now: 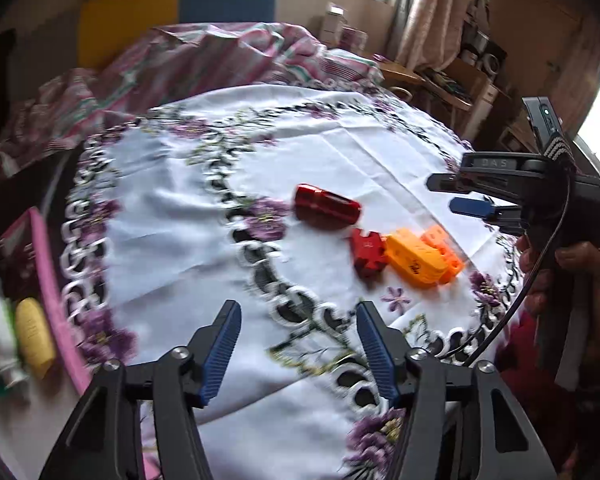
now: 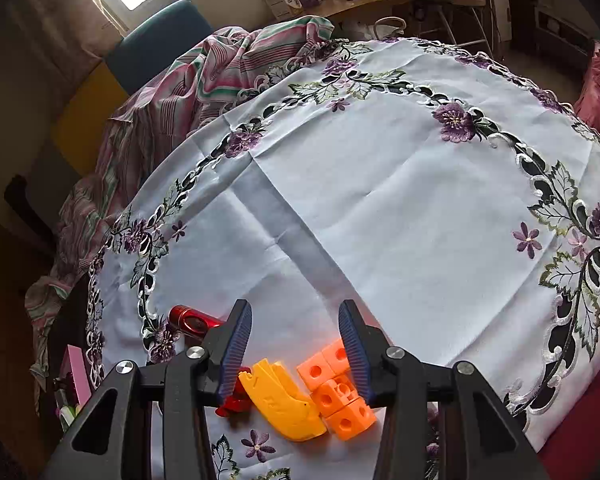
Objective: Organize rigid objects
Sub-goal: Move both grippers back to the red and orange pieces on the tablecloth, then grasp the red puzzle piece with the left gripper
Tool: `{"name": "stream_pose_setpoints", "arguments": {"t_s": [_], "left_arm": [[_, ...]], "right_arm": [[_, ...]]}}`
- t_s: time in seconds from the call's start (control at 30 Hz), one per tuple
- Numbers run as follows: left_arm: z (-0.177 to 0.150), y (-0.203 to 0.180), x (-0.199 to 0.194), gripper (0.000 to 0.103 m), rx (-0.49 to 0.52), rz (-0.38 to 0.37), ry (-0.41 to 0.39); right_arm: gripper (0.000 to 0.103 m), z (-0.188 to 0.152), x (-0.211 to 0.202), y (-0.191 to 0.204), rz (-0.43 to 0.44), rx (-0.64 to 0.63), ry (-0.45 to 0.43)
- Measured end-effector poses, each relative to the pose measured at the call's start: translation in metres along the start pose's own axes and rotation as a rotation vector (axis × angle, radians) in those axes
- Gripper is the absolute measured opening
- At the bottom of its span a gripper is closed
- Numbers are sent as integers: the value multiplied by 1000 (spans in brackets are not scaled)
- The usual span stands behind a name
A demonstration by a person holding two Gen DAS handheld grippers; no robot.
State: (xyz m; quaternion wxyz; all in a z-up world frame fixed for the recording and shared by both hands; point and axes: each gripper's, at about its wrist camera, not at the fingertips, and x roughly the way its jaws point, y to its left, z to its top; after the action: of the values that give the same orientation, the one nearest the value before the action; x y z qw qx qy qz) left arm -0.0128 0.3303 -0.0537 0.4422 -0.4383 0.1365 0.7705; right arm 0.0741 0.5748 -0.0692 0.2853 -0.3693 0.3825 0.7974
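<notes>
- We hold our left gripper (image 1: 298, 348) above the near part of the white embroidered tablecloth (image 1: 332, 152), its blue-padded fingers spread apart with nothing between them.
- Our right gripper (image 2: 296, 354) hovers over the toy cluster, jaws likewise parted and empty; in the left wrist view it shows from the side at the right edge, above the cloth.
- We see three pieces already gathered and touching or nearly so: a dark red notched plastic block (image 1: 367, 251), a yellow-orange curved plastic piece (image 1: 414, 261), and a light orange plastic cube assembly with round holes (image 2: 338, 390) at the far end of the row.
- A glossy red metallic cylinder (image 1: 326, 206) lies on its side just beyond that group, near but apart from it, on a purple embroidered flower.
- We judge the gathering to be well along but unfinished: the cylinder looks like the one piece left outside the row, and neither gripper has hold of anything.
- At the left edge, off the cloth, a pink-rimmed tray (image 1: 50, 280) holds a pale yellow bottle (image 1: 34, 336) and a white bottle; we cannot tell whether the toys are meant to end there.
- If so, we judge that every toy has yet to be carried over.
</notes>
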Motion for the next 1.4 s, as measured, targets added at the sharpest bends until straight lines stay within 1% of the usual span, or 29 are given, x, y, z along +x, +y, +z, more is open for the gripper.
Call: {"name": "stream_pose_setpoints", "arguments": {"t_s": [0.1,0.23,0.43,0.63,0.67,0.7,0.73,0.83,0.87,0.97,1.1,1.13,1.23,1.27,1.3,1.33,1.4], "left_arm": [[11,-15,21,53,38,-48,26],[23,-29,45,52,67,-86,56],[32,-48,77,52,139,-80,98],[37,-53,104,52,146,-43,124],[38,-53,108,51,145,-43,131],[38,-53,109,43,149,-39,124],[38,-54,108,33,155,-41,115],[37,-47,102,32,117,-57,95],[36,-44,98,32,106,-53,85],[26,-31,76,32,74,-25,49],[3,-4,47,32,14,74,7],[-4,3,42,33,-3,112,0],[-23,24,40,32,-35,187,4],[-29,31,42,32,-46,200,9],[-34,34,40,32,-42,203,-31],[-36,34,41,32,-27,227,-39],[-38,35,42,33,-36,221,-57]], "right_arm": [[46,0,1,0,6,2,1],[46,2,4,-1,14,10,12],[46,1,5,0,25,9,23],[46,1,6,2,33,-2,29],[46,1,6,2,31,-5,31],[46,1,7,3,31,-6,32],[46,1,7,3,29,-8,32],[46,1,8,2,24,-11,33],[46,1,8,2,24,-11,33],[46,1,8,2,22,-13,35],[46,-1,9,5,17,-33,42],[46,-1,9,6,16,-39,42],[46,-3,10,9,11,-58,46],[46,-3,10,11,8,-64,47],[46,-4,10,12,6,-71,48],[46,-4,10,13,4,-80,48],[46,-5,9,17,3,-102,42]]}}
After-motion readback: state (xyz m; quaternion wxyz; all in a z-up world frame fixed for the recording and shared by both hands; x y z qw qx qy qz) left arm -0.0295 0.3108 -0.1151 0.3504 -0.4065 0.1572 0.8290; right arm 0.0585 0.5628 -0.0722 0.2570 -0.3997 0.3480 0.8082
